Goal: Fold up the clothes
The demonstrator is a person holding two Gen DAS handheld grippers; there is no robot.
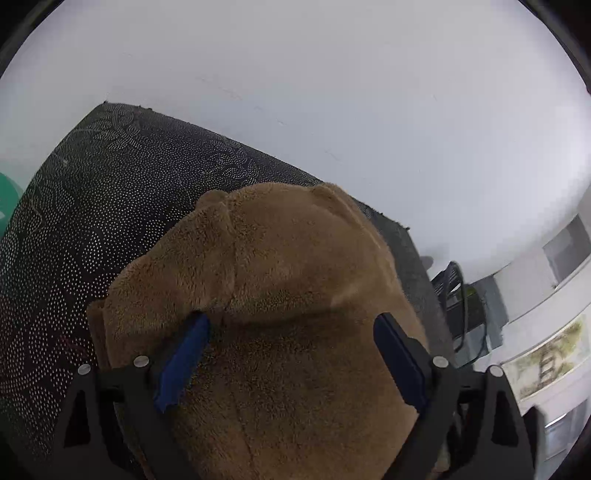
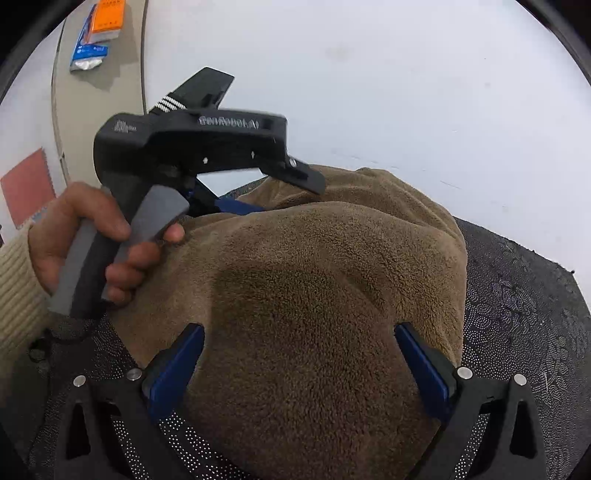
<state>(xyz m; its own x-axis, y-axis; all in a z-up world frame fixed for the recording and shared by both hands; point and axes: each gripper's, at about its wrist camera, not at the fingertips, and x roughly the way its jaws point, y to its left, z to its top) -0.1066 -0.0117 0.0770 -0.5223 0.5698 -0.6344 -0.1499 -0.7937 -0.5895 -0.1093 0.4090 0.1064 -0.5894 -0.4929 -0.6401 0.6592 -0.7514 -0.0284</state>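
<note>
A brown fleece garment [image 1: 280, 266] lies in a folded, rounded heap on a dark dotted cloth [image 1: 110, 192] spread over a white table [image 1: 332, 92]. My left gripper [image 1: 291, 319] hangs open just above its near part, blue pads [image 1: 184, 354] wide apart with only fleece below the gap. In the right wrist view the same garment [image 2: 314, 280] fills the middle. My right gripper [image 2: 299, 328] is open over it, its pads touching nothing. The left gripper [image 2: 273, 195] reaches in from the left at the garment's far edge, held by a hand [image 2: 92, 236].
The dotted cloth [image 2: 517, 314] extends to the garment's right, with bare white table [image 2: 369, 74] behind. Orange and blue packets [image 2: 99, 33] lie on a beige surface at top left, near a red mat [image 2: 27, 184]. Black cables [image 1: 456, 295] and a green object [image 1: 7, 199] sit off the table.
</note>
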